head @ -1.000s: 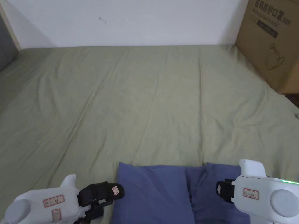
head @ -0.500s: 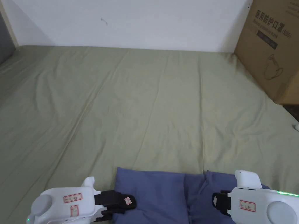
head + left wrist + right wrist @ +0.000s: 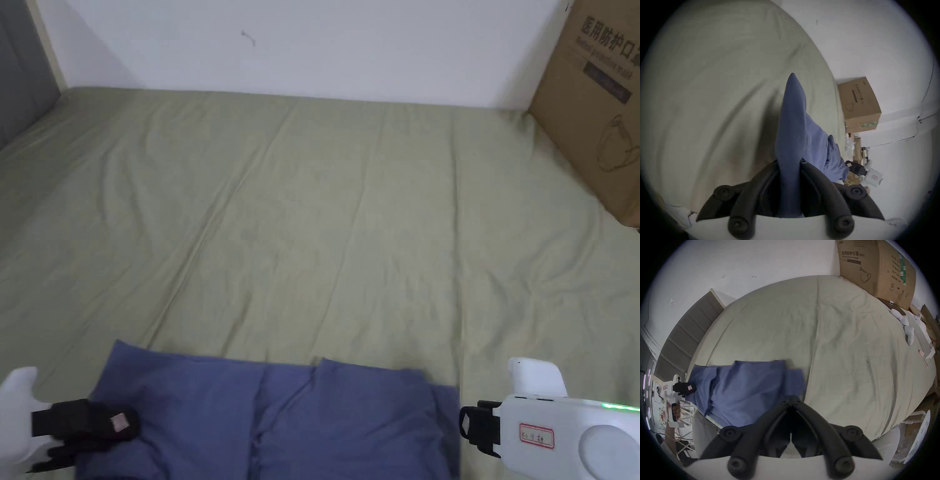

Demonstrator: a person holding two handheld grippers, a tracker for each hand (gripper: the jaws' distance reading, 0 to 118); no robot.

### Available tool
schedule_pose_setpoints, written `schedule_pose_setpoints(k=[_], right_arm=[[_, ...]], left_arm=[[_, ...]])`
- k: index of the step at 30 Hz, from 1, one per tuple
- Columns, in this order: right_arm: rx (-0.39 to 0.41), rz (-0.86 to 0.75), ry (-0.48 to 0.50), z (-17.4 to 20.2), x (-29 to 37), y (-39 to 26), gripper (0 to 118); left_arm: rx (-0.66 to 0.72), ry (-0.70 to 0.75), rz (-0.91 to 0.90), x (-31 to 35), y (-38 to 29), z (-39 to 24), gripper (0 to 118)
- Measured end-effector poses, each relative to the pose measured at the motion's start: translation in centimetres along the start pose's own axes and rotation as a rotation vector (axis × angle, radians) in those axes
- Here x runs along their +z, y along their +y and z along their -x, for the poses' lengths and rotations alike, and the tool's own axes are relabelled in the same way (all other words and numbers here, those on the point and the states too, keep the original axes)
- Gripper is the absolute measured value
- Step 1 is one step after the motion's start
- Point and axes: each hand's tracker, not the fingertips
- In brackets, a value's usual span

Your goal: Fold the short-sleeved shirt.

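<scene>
Shirt along bed's near edge

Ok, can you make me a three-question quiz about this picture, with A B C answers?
1. Where is the cardboard box?
A. far right of the bed
B. on the shirt
C. in a claw

2. What colour is the shirt?
A. red
B. blue
C. white

3. What is the left claw doing?
A. wide open
B. pinching the shirt
C. holding the box

Answers: 1 A, it stands at the bed sheet's far right edge; 2 B, the cloth is blue; 3 B, blue cloth runs between its jaws.
</scene>
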Motion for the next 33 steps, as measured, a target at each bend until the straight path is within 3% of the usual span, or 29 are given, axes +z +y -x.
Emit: schedule_pose_setpoints(k=[5, 12, 18, 21, 24, 25, 29, 33], right_arm=[[-0.015, 0.014, 0.009, -0.5, -0.6, -0.3, 0], [-0.029, 0.004, 0.007, -2.0, 0.1, -0.5, 0], [-0.106, -0.029, 0.002, -5.0, 1.0, -1.0, 0], [-0.140, -0.040, 0.002, -6.7, 1.4, -1.5, 0], [-0.180, -0.051, -0.003, -8.5, 2.0, -2.3, 0], [-0.194, -0.051, -0.007, -9.1, 2.2, -2.6, 0], [-0.239, -0.030, -0.034, -11.3, 2.6, -3.6, 0], [-0.250, -0.038, -0.064, -12.5, 3.4, -4.1, 0]], left_arm=[[0.006, 0.047, -0.035, 1.8, 0.0, -0.8, 11], [-0.078, 0.112, -0.080, 1.4, 0.0, -10.1, 11], [-0.413, 0.098, -0.052, -2.2, -2.1, -21.0, 11], [-0.502, 0.076, 0.066, -6.7, -3.8, -24.3, 11], [-0.565, 0.157, 0.166, -11.7, -5.9, -26.6, 13], [-0.596, 0.153, 0.194, -13.1, -6.6, -27.0, 18], [-0.543, 0.056, 0.358, -18.0, -8.8, -28.1, 92], [-0.491, -0.063, 0.440, -18.8, -9.8, -28.5, 95]])
